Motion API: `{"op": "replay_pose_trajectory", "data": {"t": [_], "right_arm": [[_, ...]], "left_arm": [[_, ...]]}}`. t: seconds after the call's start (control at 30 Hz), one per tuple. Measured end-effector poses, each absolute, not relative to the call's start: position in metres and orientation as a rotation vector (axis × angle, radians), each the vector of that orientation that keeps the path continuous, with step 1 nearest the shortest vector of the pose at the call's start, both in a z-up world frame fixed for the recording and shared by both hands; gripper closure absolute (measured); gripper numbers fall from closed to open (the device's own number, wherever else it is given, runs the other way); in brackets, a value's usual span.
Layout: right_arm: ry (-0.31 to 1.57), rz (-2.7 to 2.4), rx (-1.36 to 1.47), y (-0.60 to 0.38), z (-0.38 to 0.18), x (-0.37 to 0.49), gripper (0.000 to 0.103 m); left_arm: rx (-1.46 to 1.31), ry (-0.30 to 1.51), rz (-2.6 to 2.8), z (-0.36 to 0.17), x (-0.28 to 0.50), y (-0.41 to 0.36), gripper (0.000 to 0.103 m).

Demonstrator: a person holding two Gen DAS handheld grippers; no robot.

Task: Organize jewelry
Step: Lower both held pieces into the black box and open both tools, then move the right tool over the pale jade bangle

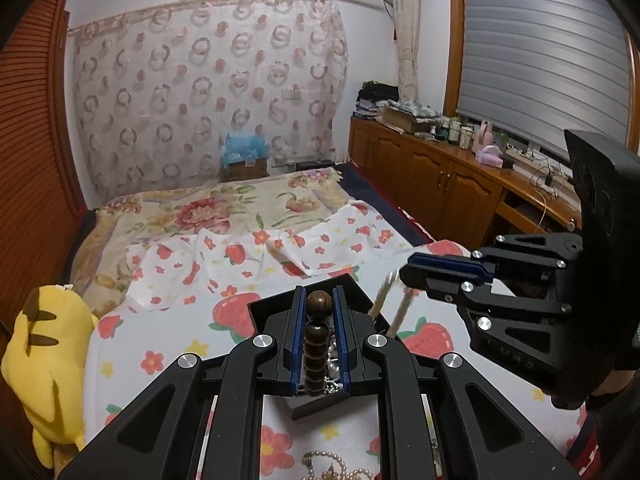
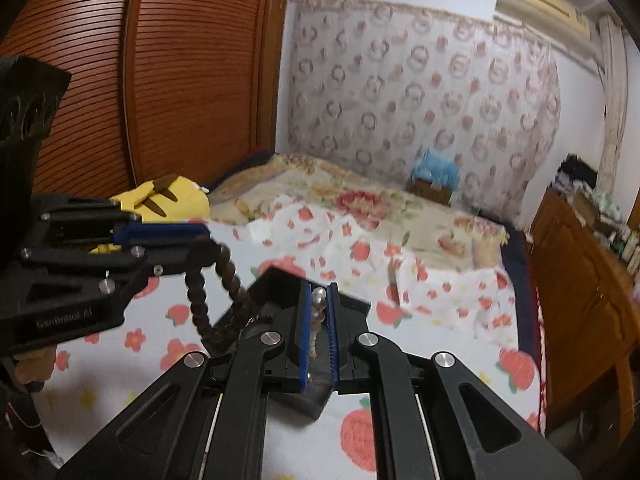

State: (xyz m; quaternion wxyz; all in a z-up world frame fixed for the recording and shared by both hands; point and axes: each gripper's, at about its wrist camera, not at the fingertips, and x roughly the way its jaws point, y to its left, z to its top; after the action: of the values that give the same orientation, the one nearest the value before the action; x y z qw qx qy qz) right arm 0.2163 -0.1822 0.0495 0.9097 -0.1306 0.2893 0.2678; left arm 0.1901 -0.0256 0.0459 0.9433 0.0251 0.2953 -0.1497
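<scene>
**Two bead strings held over a black tray on the bed**

While both grippers hang over a bed covered with a white sheet printed with strawberries and small flowers, the room behind them is easy to read. At the far end lie a floral blanket and a rumpled white cloth, and a patterned lace curtain covers the far wall. On the left stands a wooden slatted wardrobe, with a yellow plush toy at the near left edge of the bed. On the right a wooden cabinet carries bottles and folded things under a window blind.

A black tray rests on the sheet under the grippers. Some pale beads show inside it, between the left fingers.

The left gripper is pressed onto a brown bead bracelet, which hangs as a loop down to the tray. The right gripper pinches a pearl string, whose two pale strands hang blurred, probably reaching the tray. More pearl jewelry lies on the sheet at the near edge, cut off by the frame. The tray's inside is mostly hidden by the gripper bodies.
</scene>
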Motion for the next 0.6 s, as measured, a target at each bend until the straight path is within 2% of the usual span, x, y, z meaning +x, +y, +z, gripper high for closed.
{"op": "replay_pose_trajectory", "data": {"t": [0.03, 0.1, 0.13, 0.2, 0.47, 0.53, 0.6], "right_arm": [[0.602, 0.552, -0.265, -0.185, 0.047, 0.217, 0.093], [0.603, 0.547, -0.258, -0.189, 0.045, 0.215, 0.081], [0.602, 0.546, -0.255, -0.191, 0.045, 0.213, 0.081], [0.602, 0.550, -0.247, -0.197, 0.043, 0.206, 0.081], [0.619, 0.595, -0.228, -0.209, 0.018, 0.160, 0.081], [0.628, 0.605, -0.214, -0.211, 0.009, 0.150, 0.080], [0.649, 0.627, -0.199, -0.211, -0.002, 0.138, 0.077]], "left_arm": [[0.054, 0.606, -0.303, 0.044, 0.193, -0.027, 0.090], [0.055, 0.614, -0.297, 0.041, 0.198, -0.029, 0.089], [0.058, 0.617, -0.290, 0.039, 0.200, -0.030, 0.087], [0.054, 0.615, -0.285, 0.037, 0.199, -0.030, 0.075], [0.073, 0.607, -0.270, 0.023, 0.172, -0.025, 0.057], [0.089, 0.606, -0.261, 0.017, 0.162, -0.024, 0.055], [0.097, 0.613, -0.257, 0.011, 0.153, -0.021, 0.052]]}}
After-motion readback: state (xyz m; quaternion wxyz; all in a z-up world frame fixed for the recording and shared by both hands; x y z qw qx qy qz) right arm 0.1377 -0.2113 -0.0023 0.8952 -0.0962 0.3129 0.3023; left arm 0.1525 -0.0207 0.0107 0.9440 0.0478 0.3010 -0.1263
